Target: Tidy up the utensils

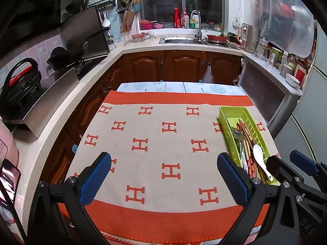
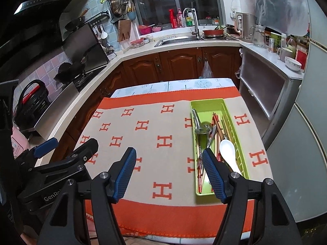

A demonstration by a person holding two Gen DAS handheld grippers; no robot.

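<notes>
A green slotted tray [image 2: 206, 103] lies on the right side of the orange-and-cream cloth [image 2: 163, 126]. In it lie a white ceramic spoon [image 2: 227, 150], several brown chopsticks [image 2: 219, 129] and metal spoons [image 2: 201, 129]. The same tray [image 1: 233, 112] shows at the right of the left wrist view, with the white spoon [image 1: 259, 157] near its front end. My right gripper [image 2: 169, 163] hangs open above the cloth, its right finger over the tray's front end, nothing between the pads. My left gripper [image 1: 164, 167] is open and empty over the cloth's near half.
The table sits in a kitchen nook. A counter with a stove and wok [image 1: 61, 59] runs along the left, a sink [image 1: 179, 39] at the back, a steel cabinet [image 1: 263, 94] and fridge [image 2: 306, 122] on the right. A phone [image 1: 8, 181] rests at the near left.
</notes>
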